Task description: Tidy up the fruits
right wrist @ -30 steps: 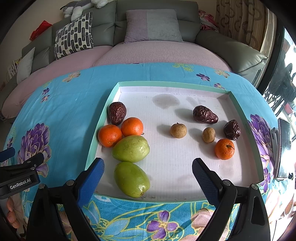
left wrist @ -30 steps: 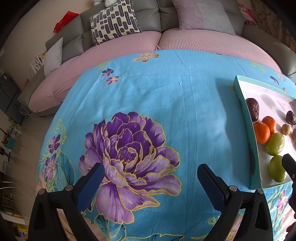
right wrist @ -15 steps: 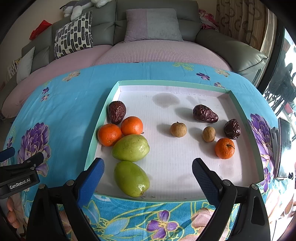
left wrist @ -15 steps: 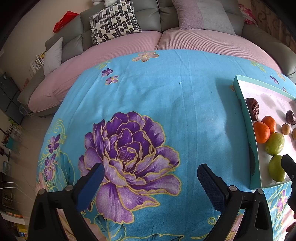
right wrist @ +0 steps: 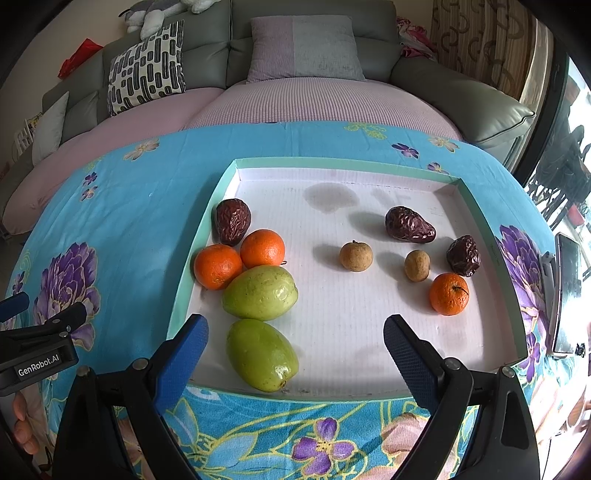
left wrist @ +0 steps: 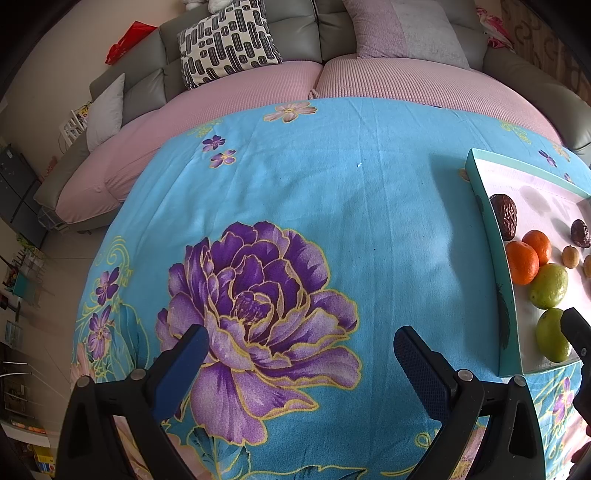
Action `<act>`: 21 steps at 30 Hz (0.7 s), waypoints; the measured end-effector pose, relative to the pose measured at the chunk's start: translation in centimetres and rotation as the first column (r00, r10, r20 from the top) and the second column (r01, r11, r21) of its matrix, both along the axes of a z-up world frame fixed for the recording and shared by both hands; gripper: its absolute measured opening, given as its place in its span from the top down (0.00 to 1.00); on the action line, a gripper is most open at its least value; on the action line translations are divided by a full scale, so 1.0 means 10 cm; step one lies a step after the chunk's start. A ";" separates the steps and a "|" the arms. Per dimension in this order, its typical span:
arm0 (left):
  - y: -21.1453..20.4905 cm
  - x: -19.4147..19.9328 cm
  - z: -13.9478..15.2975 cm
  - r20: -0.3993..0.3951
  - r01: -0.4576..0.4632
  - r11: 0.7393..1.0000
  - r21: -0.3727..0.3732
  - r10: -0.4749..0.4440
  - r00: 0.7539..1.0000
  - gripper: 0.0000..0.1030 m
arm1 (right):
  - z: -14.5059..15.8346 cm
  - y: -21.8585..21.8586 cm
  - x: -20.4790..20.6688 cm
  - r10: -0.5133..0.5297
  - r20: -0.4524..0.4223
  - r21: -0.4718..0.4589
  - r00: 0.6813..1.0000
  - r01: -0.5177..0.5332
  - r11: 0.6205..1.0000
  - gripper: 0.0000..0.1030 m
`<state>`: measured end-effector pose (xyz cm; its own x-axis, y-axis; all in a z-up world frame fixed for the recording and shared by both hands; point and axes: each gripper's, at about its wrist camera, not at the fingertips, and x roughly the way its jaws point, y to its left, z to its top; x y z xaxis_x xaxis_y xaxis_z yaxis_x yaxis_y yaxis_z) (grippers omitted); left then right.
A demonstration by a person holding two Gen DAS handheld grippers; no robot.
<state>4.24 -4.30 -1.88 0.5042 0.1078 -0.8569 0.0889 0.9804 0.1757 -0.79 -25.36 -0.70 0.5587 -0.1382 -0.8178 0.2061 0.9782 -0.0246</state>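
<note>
Both tools wide open, empty — right tool (right wrist: 293, 341) over tray (right wrist: 184, 280) near edge, left tool (left wrist: 299, 350) over bare cloth (left wrist: 369, 206)

Sofa: you face a grey leather corner sofa (right wrist: 461, 96) with pink ribbed seat covers (left wrist: 388, 81).
Cushions: a black-and-white patterned cushion (right wrist: 147, 70), a mauve one (right wrist: 303, 48) beside it, a pale grey one (left wrist: 107, 107) at your far left.
Soft toy: a grey and white plush (right wrist: 155, 14) on the sofa back.
Cloth: a blue floral tablecloth (left wrist: 332, 206) — big purple peony print.
Wall: cream, with a red bag (left wrist: 123, 40) behind the sofa.
Right side: a patterned brown curtain (right wrist: 476, 40) — bright daylight through glass (right wrist: 569, 155).
Floor: pale tiles (left wrist: 55, 266).
</note>
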 end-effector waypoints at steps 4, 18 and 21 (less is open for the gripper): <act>0.00 0.00 0.00 0.000 0.000 1.000 0.000 0.000 1.000 0.01 | 0.00 0.00 0.00 -0.001 0.000 0.000 1.000 0.001 1.000 0.07; 0.00 0.01 -0.01 -0.002 0.001 1.000 0.002 -0.001 1.000 0.01 | 0.00 -0.01 0.00 -0.001 -0.002 0.002 1.000 0.001 1.000 0.07; 0.00 0.01 -0.01 -0.003 0.002 1.000 0.004 -0.002 1.000 0.01 | 0.00 -0.01 0.00 -0.002 -0.002 0.002 1.000 0.002 1.000 0.07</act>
<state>4.32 -4.29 -1.96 0.5021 0.1104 -0.8578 0.0915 0.9795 0.1796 -0.79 -25.42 -0.67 0.5569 -0.1381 -0.8190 0.2080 0.9778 -0.0235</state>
